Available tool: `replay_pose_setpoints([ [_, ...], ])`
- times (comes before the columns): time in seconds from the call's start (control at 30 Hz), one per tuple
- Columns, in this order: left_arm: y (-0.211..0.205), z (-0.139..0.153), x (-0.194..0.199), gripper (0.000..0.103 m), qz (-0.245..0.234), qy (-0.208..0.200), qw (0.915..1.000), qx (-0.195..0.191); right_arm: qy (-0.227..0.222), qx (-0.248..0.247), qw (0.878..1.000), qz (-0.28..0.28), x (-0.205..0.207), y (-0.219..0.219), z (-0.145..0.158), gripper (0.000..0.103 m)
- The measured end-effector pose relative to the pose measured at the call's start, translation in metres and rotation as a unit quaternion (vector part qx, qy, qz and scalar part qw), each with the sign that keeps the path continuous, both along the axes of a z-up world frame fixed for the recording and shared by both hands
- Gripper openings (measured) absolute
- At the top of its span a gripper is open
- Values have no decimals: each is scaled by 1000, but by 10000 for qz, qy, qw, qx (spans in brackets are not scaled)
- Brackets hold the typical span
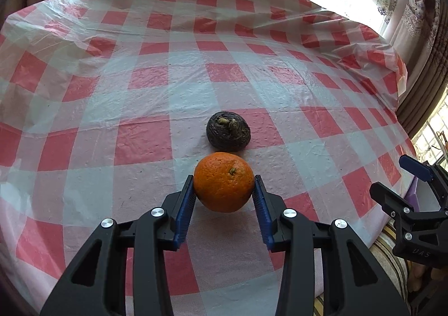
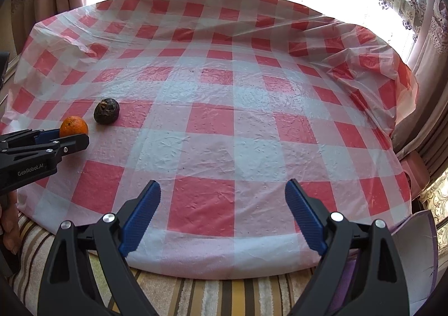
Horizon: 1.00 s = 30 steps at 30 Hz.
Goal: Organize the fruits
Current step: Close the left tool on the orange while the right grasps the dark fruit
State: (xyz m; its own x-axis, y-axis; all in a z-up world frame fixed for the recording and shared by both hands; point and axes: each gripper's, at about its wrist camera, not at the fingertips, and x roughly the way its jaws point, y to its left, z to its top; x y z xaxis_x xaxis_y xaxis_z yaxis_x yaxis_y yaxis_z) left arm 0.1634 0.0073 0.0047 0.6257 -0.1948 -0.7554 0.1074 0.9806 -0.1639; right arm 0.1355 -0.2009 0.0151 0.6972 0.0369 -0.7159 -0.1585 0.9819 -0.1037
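While the left tongs (image 1: 224, 190) gripped the orange (image 1: 224, 182), the blue pads (image 1: 186, 204) pressed on its two sides at about the widest part, and the fruit rested on the checked cloth of the counter (image 1: 140, 92), near the front edge. Just behind it, very close and perhaps touching, lay a dark, wrinkled fruit (image 1: 228, 127) of a kind I could not identify.

Judgement on the step: the grasp looked centred, so the lift should go straight up before any sideways travel, to avoid nudging the dark fruit. Grip pressure should stay modest; the peel is soft and a round body can squirt forward out of flat pads. No bowl or tray was visible in either view, so the destination could not be told.

Pose: the left tongs pointed steeply down and forward toward the window. The right tongs (image 2: 222, 215) stood wide apart with nothing between them, held low over the near edge of the counter, well apart from both fruits, aimed downward likewise.
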Motion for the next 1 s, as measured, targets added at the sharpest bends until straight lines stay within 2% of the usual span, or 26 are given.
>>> replay_pose_setpoints([
  [0.2, 27, 5, -11, 39, 835, -211, 9962, -113, 35, 134, 9988, 472, 19, 29, 3, 91],
  [0.4, 51, 5, -19, 39, 1540, -328, 9873, -217, 114, 277, 9927, 1168, 48, 75, 7, 87],
  [0.57, 61, 4, -22, 39, 1819, -326, 9826, -189, 281, 178, 9853, 1676, 67, 117, -1, 79],
  [0.7, 66, 2, -23, 39, 2000, -264, 9793, -173, 341, 91, 9818, 1867, 82, 138, -7, 76],
  [0.8, 67, -2, -22, 39, 2012, -225, 9791, -170, 478, 70, 9811, 1874, 94, 145, -12, 69],
  [0.87, 67, -2, -23, 39, 2002, -231, 9794, -142, 608, 65, 9815, 1817, 100, 147, -17, 44],
  [0.9, 66, -2, -23, 39, 1995, -237, 9795, -129, 709, 138, 9804, 1835, 102, 145, -19, 40],
  [1.0, 65, -2, -23, 39, 1981, -244, 9798, -117, 640, 121, 9807, 1846, 97, 142, -20, 40],
])
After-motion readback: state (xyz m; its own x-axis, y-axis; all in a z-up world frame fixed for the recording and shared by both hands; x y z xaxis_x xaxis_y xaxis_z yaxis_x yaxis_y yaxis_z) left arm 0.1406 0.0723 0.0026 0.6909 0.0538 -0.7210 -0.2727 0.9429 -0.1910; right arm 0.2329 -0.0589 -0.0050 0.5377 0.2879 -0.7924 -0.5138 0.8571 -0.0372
